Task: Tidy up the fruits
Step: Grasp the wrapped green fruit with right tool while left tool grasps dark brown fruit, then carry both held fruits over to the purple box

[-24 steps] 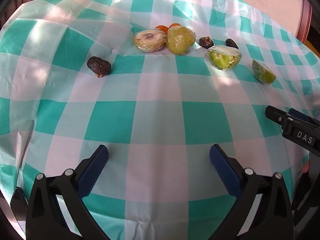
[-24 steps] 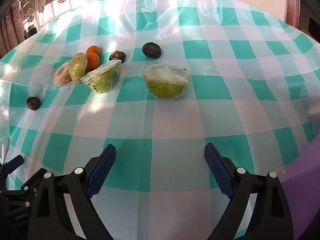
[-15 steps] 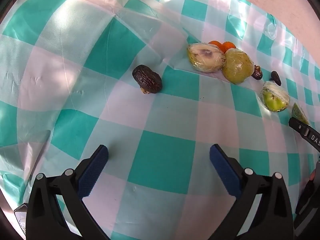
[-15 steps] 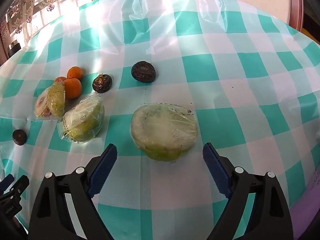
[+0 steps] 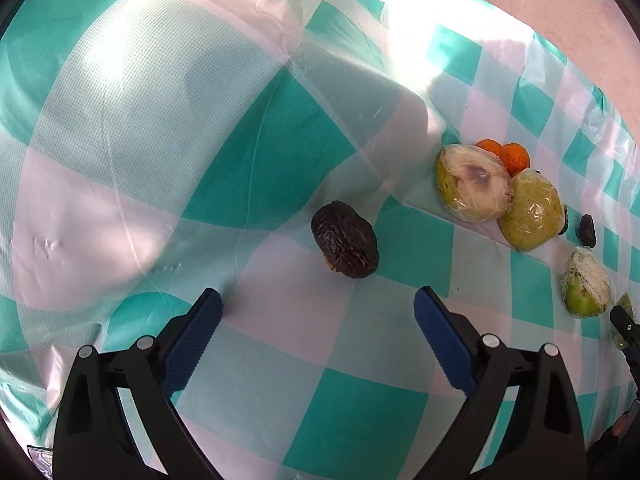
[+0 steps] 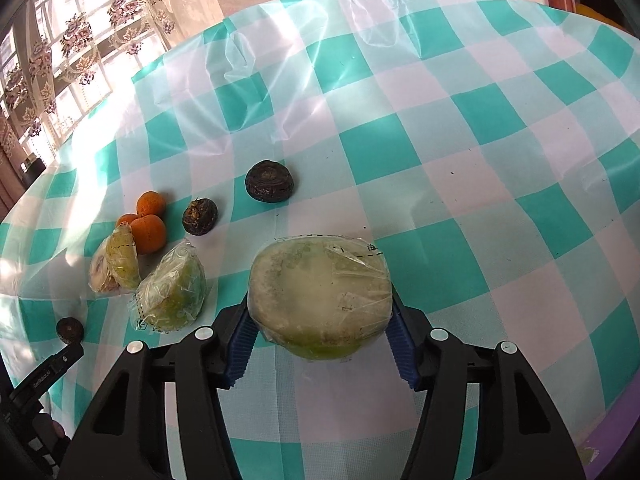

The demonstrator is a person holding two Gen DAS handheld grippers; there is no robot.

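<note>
On the glossy teal-and-white checked tablecloth (image 6: 460,184), the right gripper (image 6: 320,344) clamps its ribbed blue pads on a domed, film-wrapped green fruit half (image 6: 320,300). The left gripper (image 5: 318,338) gapes empty just short of a wrinkled dark fruit (image 5: 345,239).

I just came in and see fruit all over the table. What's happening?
A person is sorting fruit with a gripper in each hand. The right gripper is closed on a plastic-wrapped green fruit half. The left gripper is open and empty, just short of a wrinkly dark fruit on the checkered tablecloth. Other wrapped halves, oranges and dark fruits lie on the cloth.
</note>
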